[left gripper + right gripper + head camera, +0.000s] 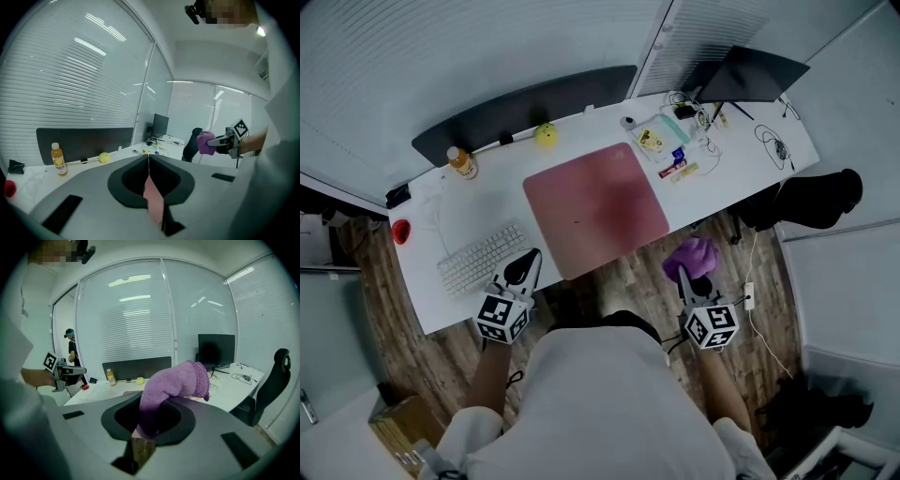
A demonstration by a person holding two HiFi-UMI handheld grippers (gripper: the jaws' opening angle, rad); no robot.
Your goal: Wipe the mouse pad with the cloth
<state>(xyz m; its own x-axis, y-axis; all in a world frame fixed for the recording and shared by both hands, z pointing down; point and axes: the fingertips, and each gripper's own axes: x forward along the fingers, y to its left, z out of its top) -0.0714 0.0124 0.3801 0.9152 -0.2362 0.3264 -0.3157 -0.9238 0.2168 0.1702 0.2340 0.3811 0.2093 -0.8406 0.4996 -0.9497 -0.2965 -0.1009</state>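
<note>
R gripper [683, 277], fingers clamped on purple cloth [695, 253], hangs off tabletop [487, 202] edge w/ mouse pad [595, 208] ahead-left; L gripper [528, 263], fingers closed & empty, is by pad's near-left corner.

purple cloth [692, 255], pink mouse pad [595, 208], white desk [492, 202]

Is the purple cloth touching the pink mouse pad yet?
Apart. In the head view the cloth, pinched in the right gripper, hangs over the floor beyond the desk edge, clear of the mouse pad.
</note>
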